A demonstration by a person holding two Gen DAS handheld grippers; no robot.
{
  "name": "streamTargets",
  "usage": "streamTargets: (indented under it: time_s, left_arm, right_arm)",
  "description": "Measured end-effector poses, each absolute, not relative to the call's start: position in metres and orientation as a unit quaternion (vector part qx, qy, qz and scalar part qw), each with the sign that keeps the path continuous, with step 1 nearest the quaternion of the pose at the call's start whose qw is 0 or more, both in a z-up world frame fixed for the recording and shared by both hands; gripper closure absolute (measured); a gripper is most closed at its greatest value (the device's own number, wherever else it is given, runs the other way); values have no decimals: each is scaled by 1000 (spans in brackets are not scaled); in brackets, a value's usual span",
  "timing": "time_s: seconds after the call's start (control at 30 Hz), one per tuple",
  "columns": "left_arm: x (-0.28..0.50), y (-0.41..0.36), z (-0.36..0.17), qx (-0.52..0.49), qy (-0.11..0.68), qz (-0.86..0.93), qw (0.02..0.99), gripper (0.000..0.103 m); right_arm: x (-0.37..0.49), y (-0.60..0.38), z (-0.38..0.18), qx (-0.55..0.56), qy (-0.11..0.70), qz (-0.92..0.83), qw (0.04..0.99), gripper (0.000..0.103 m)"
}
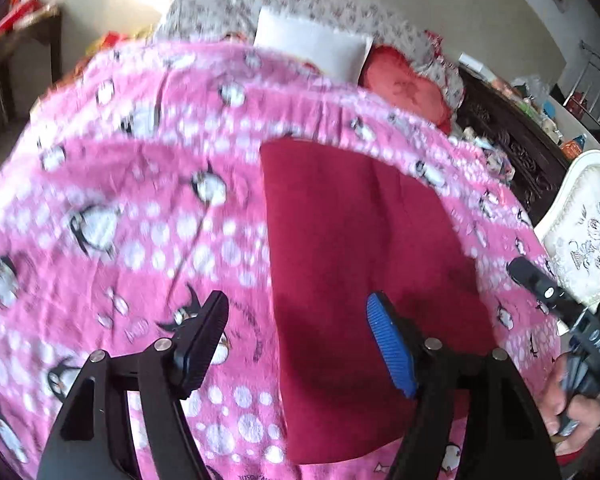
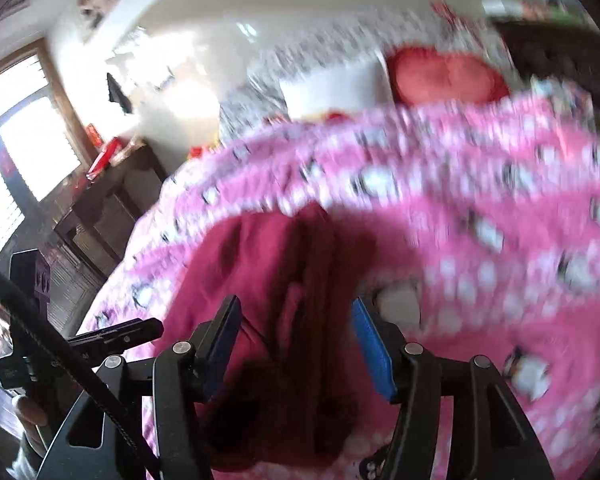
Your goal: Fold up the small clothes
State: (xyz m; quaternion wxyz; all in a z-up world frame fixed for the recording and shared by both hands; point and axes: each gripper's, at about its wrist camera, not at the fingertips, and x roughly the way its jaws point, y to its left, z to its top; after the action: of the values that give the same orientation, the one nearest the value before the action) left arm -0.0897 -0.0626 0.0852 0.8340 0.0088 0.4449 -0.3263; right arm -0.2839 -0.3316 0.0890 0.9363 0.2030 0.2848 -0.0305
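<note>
While both jaws stand apart, gripping nothing:
Garment: dark red cloth (image 1: 364, 280) flat on the pink penguin blanket (image 1: 140, 200) on the bed.
Left gripper (image 1: 300, 344): half open; cloth's left edge runs between its jaws toward 12 o'clock.
Right gripper (image 2: 296, 344): half open, above the cloth's creased folds (image 2: 284, 264).
Hand (image 1: 572, 412): at 4 o'clock, gripping the right tool's handle.

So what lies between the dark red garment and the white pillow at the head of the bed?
Only the pink penguin blanket: in the left wrist view it runs bare from the dark red garment up to the white pillow.
</note>
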Motion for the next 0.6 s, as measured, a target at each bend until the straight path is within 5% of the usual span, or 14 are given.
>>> streamTargets:
  time_s: [0.23, 0.43, 0.6]
  left_arm:
    - [-116, -96, 70, 82, 439, -319, 836, 30]
    - [-112, -103, 55, 75, 442, -312, 838, 25]
    - [-112, -103, 55, 76, 436, -304, 844, 23]
  right_arm:
    - [-231, -301, 91, 143, 319, 1, 937, 66]
    - [-184, -327, 35, 148, 384, -33, 911, 70]
    - [-212, -324, 56, 159, 365, -21, 917, 68]
